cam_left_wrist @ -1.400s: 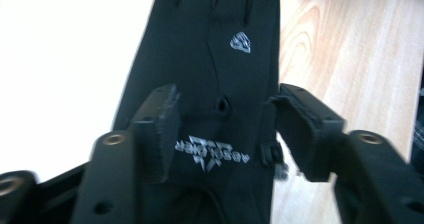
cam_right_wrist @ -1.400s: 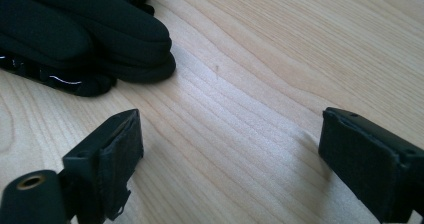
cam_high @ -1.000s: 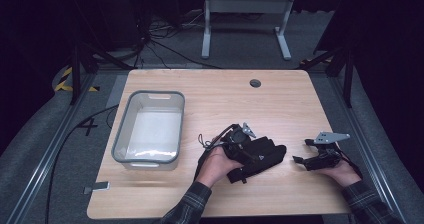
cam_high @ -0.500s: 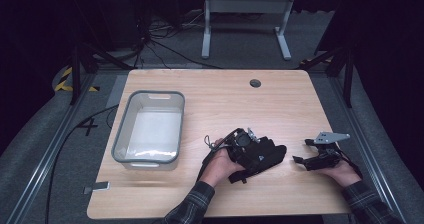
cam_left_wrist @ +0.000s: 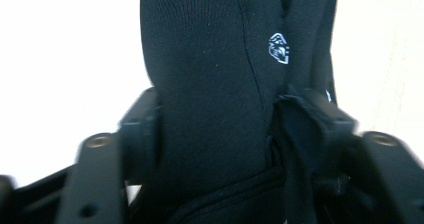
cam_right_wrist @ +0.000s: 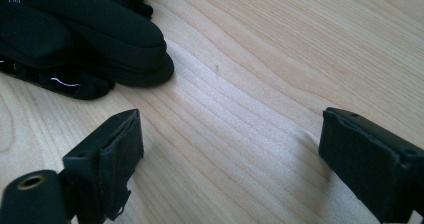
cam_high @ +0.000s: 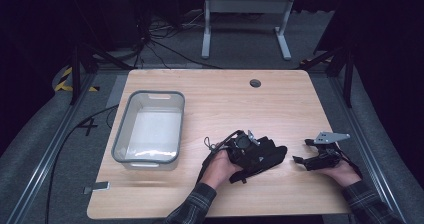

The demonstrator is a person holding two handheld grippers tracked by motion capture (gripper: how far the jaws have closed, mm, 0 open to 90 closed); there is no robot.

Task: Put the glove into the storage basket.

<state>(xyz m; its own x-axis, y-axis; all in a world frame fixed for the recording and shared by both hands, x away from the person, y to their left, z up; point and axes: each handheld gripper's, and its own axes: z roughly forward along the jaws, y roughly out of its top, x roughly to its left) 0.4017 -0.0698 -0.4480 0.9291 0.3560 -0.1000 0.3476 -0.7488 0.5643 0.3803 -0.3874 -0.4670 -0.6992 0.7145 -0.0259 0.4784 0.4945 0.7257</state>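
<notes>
A black glove (cam_high: pixel 266 156) with a small white emblem lies on the wooden table (cam_high: pixel 220 99), right of centre near the front. My left gripper (cam_high: pixel 250 153) points right onto it. In the left gripper view the glove (cam_left_wrist: pixel 210 59) fills the gap and both pads press into its fabric; the left gripper (cam_left_wrist: pixel 217 124) has just been closing, with the glove between its jaws. My right gripper (cam_high: pixel 300 159) rests low at the front right, pointing left at the glove. It stands open (cam_right_wrist: pixel 230 149) over bare wood, with the glove (cam_right_wrist: pixel 75 29) a short way beyond its left jaw.
A clear plastic bin (cam_high: pixel 156 94) stands at the table's left, nothing visible inside. A round cable hole (cam_high: pixel 255 83) sits near the far edge. A metal tab (cam_high: pixel 97 187) lies at the front left corner. Dark floor, cables and a stand frame (cam_high: pixel 245 14) surround the table.
The left hand and its gripper have crept slightly right, further onto the glove, and the jaws have drawn in on it. The right hand and gripper have kept still.
</notes>
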